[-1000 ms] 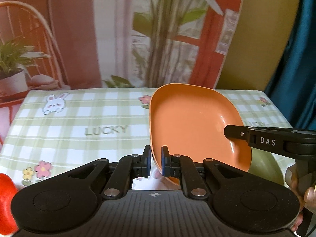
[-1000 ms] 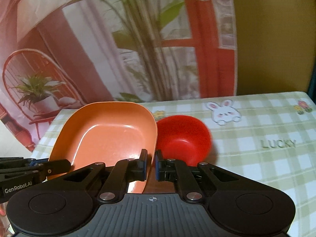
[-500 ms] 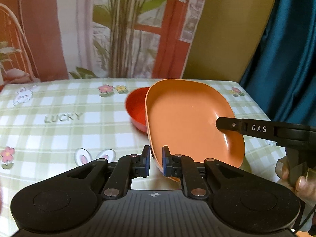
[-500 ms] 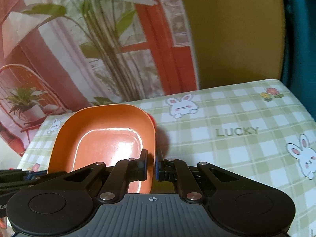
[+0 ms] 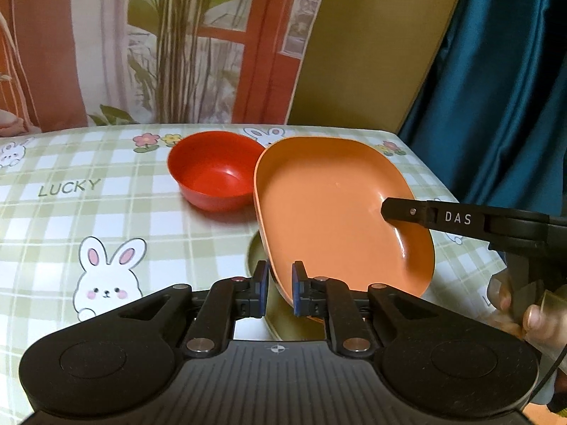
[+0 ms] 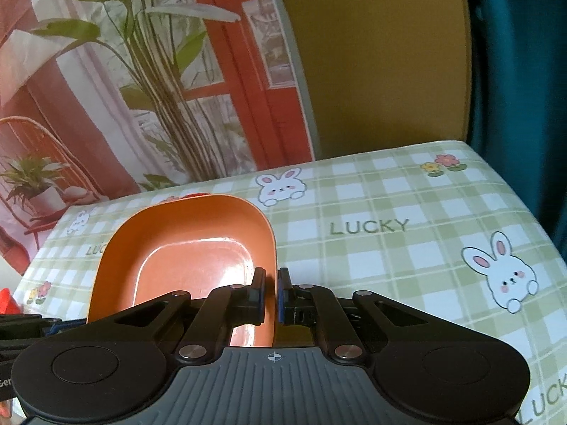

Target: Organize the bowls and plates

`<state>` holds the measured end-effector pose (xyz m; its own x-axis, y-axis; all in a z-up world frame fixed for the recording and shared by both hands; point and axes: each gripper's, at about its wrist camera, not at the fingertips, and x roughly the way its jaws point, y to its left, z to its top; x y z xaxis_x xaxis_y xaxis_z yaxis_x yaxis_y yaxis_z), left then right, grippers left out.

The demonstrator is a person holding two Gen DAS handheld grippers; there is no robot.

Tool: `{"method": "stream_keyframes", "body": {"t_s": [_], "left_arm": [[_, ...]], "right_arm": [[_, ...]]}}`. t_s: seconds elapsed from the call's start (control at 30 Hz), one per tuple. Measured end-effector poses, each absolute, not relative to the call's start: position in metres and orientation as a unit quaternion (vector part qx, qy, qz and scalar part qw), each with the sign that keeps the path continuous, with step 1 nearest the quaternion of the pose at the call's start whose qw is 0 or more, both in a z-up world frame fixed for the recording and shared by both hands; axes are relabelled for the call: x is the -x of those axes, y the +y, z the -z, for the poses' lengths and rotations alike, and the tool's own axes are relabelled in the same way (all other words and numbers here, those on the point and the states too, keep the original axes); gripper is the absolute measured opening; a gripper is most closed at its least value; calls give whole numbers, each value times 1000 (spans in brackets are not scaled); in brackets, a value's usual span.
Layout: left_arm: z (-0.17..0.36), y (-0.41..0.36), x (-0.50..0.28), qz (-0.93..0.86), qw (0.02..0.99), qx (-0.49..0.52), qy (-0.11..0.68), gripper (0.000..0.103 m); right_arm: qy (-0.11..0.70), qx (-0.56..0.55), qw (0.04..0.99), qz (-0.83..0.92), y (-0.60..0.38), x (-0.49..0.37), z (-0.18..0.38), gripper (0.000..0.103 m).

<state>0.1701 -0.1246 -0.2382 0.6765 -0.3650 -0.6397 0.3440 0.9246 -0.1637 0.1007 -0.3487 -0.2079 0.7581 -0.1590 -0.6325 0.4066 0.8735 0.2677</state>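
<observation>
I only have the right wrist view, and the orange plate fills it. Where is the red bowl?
Observer: The red bowl stands upright on the tablecloth, just behind the orange plate.
Operator: Anything under the plate?
Observer: Yes, an olive-green dish lies beneath it; only its edge shows.
Operator: Is the left gripper holding on?
Observer: The left gripper pinches the plate's near rim, and the plate is tilted.
</observation>
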Motion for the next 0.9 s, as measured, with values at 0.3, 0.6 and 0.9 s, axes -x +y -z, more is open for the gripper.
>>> {"method": "stream_keyframes", "body": {"t_s": [0.3, 0.6, 0.9], "left_arm": [[249, -129, -166, 202, 909, 13, 365, 16], [255, -128, -168, 196, 904, 15, 379, 16], [258, -129, -168, 196, 901, 13, 386, 16]], "right_arm": [[314, -183, 918, 159, -350, -88, 216, 6], [327, -185, 913, 157, -349, -89, 226, 6], [335, -189, 910, 157, -351, -91, 234, 6]]}}
